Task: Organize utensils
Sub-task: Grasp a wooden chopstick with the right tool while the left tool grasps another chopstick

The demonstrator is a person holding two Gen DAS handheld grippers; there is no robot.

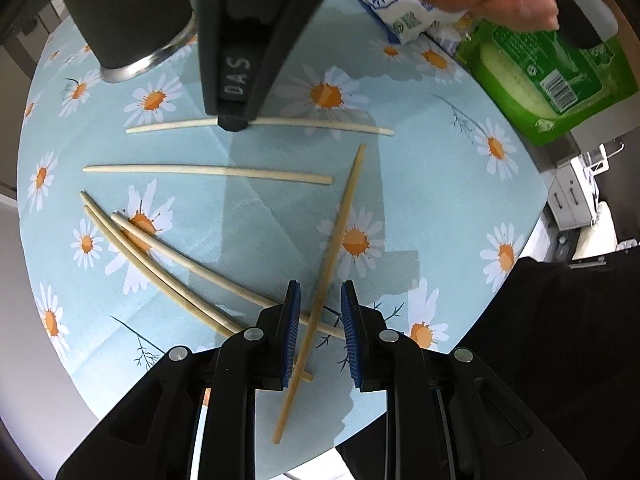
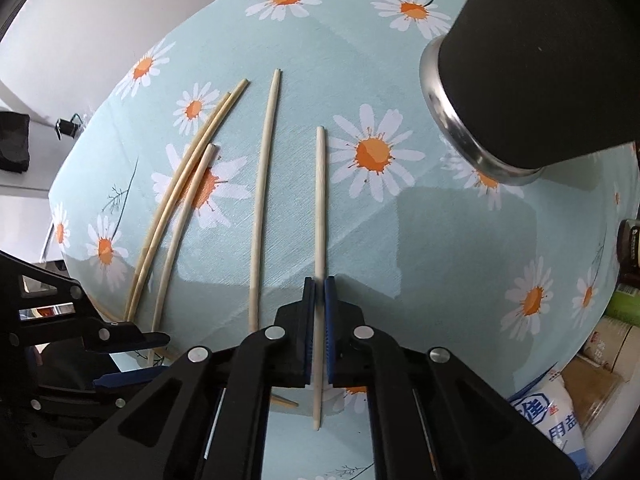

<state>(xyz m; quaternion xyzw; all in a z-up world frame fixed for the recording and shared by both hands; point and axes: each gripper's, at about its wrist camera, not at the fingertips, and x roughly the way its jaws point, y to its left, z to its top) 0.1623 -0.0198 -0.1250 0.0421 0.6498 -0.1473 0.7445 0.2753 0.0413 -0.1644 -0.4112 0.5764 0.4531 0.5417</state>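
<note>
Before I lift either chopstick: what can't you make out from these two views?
- Cup: top cut off by the frame edge in both views.
- Left gripper: jaws straddle a darker chopstick; pad contact unclear.
- Left view: right gripper hides part of the far chopstick.

The tablecloth [image 2: 360, 60] is pale blue-green, printed with white daisies with orange centres and thin dark sprigs. The chopsticks [image 2: 262, 200] are pale, creamy wood (one [image 1: 332, 256] looks a warmer tan). The cup [image 2: 532, 68] is matt black with a shiny silver rim. Both grippers are black with ribbed blue pads [image 1: 294, 332]. A packet [image 1: 544, 80] is bright green with a white barcode label; a bag [image 2: 556, 420] is white with blue print.
</note>
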